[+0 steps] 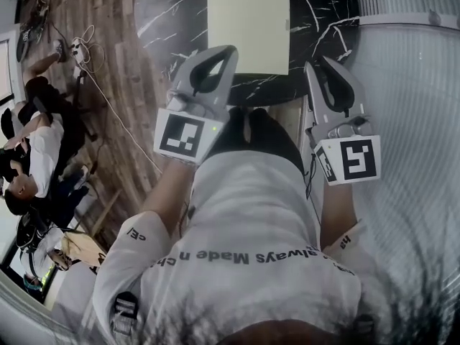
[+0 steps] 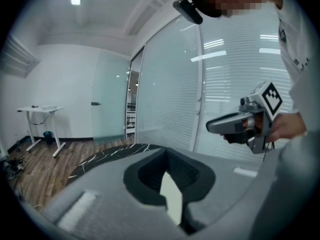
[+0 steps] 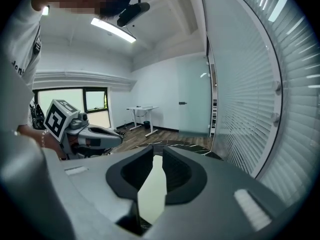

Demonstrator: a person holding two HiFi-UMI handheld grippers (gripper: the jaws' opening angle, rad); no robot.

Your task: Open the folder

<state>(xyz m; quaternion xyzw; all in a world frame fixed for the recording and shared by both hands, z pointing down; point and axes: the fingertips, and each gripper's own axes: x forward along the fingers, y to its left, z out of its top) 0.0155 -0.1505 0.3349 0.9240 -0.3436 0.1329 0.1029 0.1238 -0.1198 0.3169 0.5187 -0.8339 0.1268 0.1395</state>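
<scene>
A pale yellow-green folder [image 1: 248, 24] lies shut and flat on the round black marble table [image 1: 169, 9]. Both grippers hover at the table's near edge, short of the folder and apart from it. My left gripper [image 1: 231, 51] is shut, its tips meeting with nothing between them. My right gripper [image 1: 320, 65] stands open by a narrow slit and holds nothing. In the left gripper view the folder [image 2: 172, 196] shows through the gap below the closed tips of the left gripper [image 2: 166, 151]. In the right gripper view the folder [image 3: 151, 189] shows between the parted tips of the right gripper [image 3: 154, 153].
A glass wall with blinds [image 1: 417, 85] runs close along the right. Cables [image 1: 83, 49] trail over the wood floor left of the table. People sit at the far left [image 1: 29, 142]. A white desk [image 2: 40, 111] stands by the far wall.
</scene>
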